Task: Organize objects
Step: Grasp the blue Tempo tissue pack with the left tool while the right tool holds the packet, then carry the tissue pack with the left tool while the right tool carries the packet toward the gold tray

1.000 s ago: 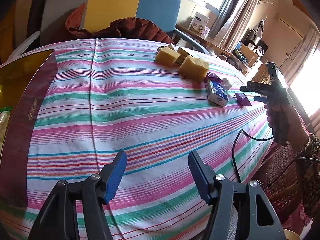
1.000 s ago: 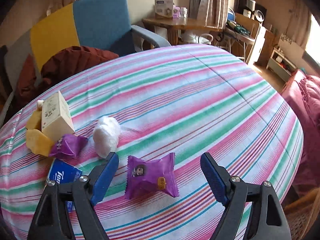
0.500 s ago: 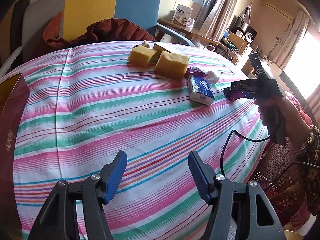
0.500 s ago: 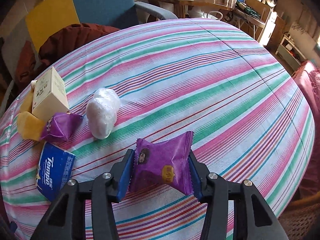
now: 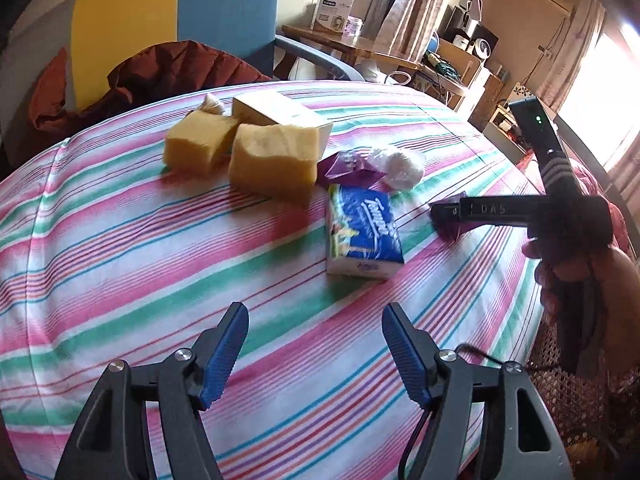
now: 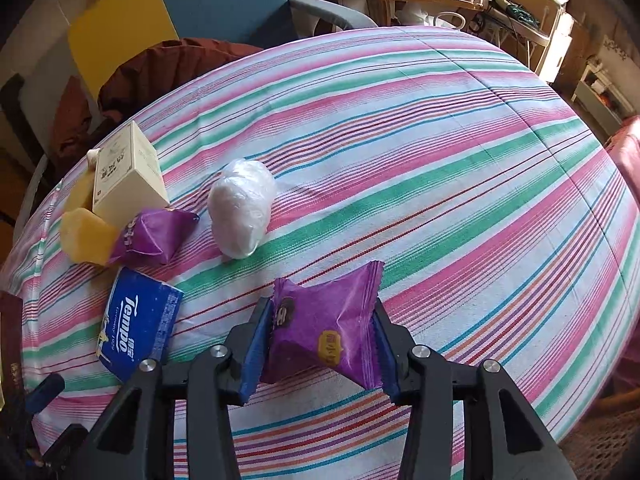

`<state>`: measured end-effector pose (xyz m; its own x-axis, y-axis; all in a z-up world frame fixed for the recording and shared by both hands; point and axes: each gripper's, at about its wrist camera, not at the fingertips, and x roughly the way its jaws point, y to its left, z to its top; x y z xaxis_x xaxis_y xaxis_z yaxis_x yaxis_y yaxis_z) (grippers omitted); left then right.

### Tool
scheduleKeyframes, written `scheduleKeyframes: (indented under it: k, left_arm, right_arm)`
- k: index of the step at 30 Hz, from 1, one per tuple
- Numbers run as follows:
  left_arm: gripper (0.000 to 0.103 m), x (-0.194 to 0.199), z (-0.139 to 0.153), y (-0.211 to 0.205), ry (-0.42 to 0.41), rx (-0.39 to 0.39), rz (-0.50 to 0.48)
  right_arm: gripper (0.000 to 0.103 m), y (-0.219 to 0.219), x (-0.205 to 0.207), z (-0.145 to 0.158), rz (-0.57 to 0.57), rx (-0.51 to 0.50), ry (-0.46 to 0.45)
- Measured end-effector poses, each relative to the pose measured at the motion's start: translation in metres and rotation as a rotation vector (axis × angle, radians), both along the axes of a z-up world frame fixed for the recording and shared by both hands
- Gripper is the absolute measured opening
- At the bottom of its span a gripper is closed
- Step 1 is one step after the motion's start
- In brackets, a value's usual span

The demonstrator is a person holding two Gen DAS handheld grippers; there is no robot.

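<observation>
My right gripper (image 6: 320,344) is shut on a purple snack packet (image 6: 326,330) and holds it just above the striped tablecloth; it also shows from the side in the left wrist view (image 5: 440,216). My left gripper (image 5: 316,346) is open and empty, low over the cloth in front of a blue Tempo tissue pack (image 5: 362,230). Behind that lie two yellow sponges (image 5: 274,164), a cream box (image 5: 280,112), a second purple packet (image 5: 348,168) and a white wrapped ball (image 5: 402,166).
The round table (image 6: 460,152) drops away at its right edge. An armchair (image 5: 180,12) with a brown jacket (image 5: 168,72) stands behind it. A dark red box edge (image 6: 10,344) shows at far left in the right wrist view.
My right gripper closed on the purple packet and lifted it slightly. My left gripper moved forward and to the right, toward the group of objects.
</observation>
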<state>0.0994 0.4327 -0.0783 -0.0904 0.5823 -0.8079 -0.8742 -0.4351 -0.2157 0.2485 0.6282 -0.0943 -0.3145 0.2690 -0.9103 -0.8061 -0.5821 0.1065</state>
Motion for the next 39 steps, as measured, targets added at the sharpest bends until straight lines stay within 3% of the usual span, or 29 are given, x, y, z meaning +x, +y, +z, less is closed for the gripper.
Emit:
scheduleKeyframes:
  k: [8,12,17,27,35,39]
  left_arm:
    - [0.075,0.011,-0.011,0.07,0.071,-0.034,-0.095]
    - [0.075,0.002,-0.025,0.08,0.018,-0.034,-0.085]
    - [0.053,0.004,-0.028,0.068,0.106,0.015,-0.104]
    - [0.053,-0.008,-0.027,0.019,0.109,0.076,-0.013]
    - [0.053,-0.018,-0.027,-0.031,0.079,0.131,0.082]
    - [0.053,-0.015,-0.028,-0.051,0.076,0.149,0.1]
  right_arm:
    - [0.046,-0.002,-0.001,0.001,0.008,-0.011,0.014]
    - [0.046,-0.001,0.0,0.001,0.003,-0.018,0.022]
    - [0.046,-0.001,-0.001,0.001,0.004,-0.019,0.024]
    - [0.045,-0.009,-0.003,0.006,0.042,-0.029,0.075]
    - [0.045,-0.041,-0.023,0.018,0.205,0.038,0.093]
    - [0.045,-0.054,-0.037,0.015,0.268,0.02,0.123]
